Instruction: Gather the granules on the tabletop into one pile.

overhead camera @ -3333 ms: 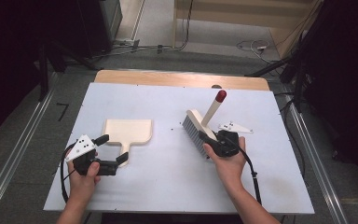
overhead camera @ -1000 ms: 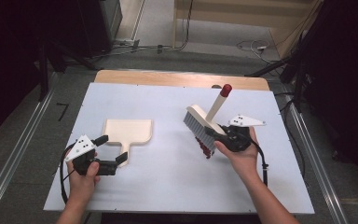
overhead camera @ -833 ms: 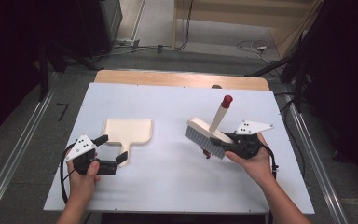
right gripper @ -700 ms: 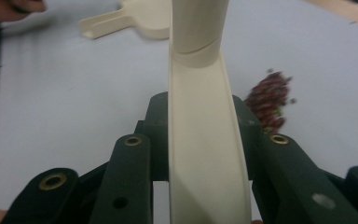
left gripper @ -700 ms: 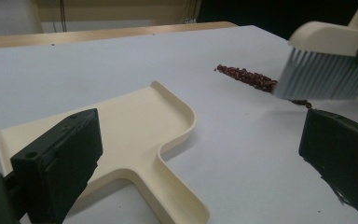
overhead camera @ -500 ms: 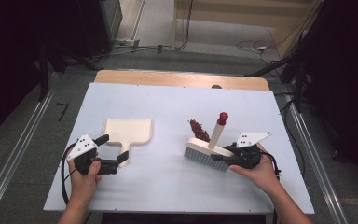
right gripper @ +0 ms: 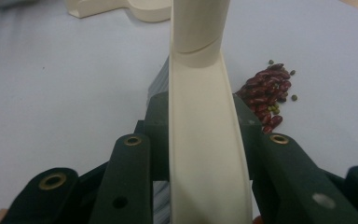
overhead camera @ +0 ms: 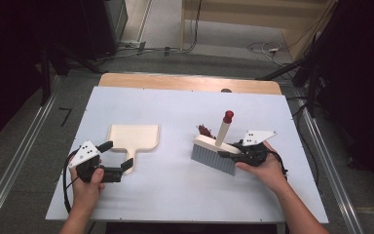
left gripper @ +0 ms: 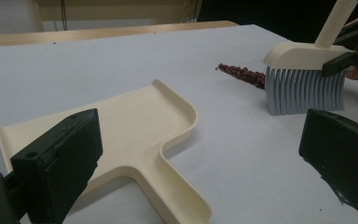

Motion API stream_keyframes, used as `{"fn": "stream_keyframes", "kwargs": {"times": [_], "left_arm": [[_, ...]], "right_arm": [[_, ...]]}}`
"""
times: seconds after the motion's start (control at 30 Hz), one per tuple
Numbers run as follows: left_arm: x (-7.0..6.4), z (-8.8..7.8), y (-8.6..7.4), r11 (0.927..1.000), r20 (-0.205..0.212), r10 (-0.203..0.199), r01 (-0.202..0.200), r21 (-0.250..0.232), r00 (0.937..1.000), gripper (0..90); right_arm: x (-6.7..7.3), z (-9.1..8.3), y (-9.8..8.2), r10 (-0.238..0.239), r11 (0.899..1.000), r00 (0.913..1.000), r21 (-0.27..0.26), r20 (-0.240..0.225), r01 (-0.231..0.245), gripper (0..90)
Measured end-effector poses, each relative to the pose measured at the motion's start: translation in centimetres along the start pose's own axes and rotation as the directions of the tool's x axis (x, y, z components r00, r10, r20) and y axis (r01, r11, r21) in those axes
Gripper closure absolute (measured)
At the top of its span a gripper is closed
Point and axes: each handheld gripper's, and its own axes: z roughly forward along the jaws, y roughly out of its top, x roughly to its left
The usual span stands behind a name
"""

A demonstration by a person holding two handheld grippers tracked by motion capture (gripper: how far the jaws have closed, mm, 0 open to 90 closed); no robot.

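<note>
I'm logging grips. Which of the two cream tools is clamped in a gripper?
The brush: the right gripper is shut on its head. The dustpan lies flat between the left gripper's open jaws.

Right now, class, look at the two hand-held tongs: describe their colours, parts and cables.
Both tongs are black, each with two flat, blocky jaws. The left tongs and right tongs each carry a pale grey three-cornered plate with small dark dots on top. A black cable loops from each. Brass-coloured rivets mark the right one's linkage. The forearms are bare, without sleeves.

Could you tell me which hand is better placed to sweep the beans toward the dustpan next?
The right: its tool already clamps the brush beside the beans. The left tool stands open at the dustpan handle.
</note>
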Motion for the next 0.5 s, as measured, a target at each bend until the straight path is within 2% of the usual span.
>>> {"fn": "stream_keyframes", "kwargs": {"times": [0.1, 0.5], "left_arm": [[-0.1, 0.1, 0.0, 1.0000, 0.002, -0.001, 0.001, 0.001, 1.0000, 0.0], [-0.1, 0.1, 0.0, 1.0000, 0.003, 0.002, -0.002, 0.002, 1.0000, 0.0]], "right_arm": [[-0.5, 0.2, 0.3, -0.011, 1.000, 0.9999, -0.005, 0.011, 0.011, 65.9], [-2.2, 0.9, 1.2, 0.005, 1.000, 0.9995, 0.003, 0.031, -0.005, 65.9]]}}
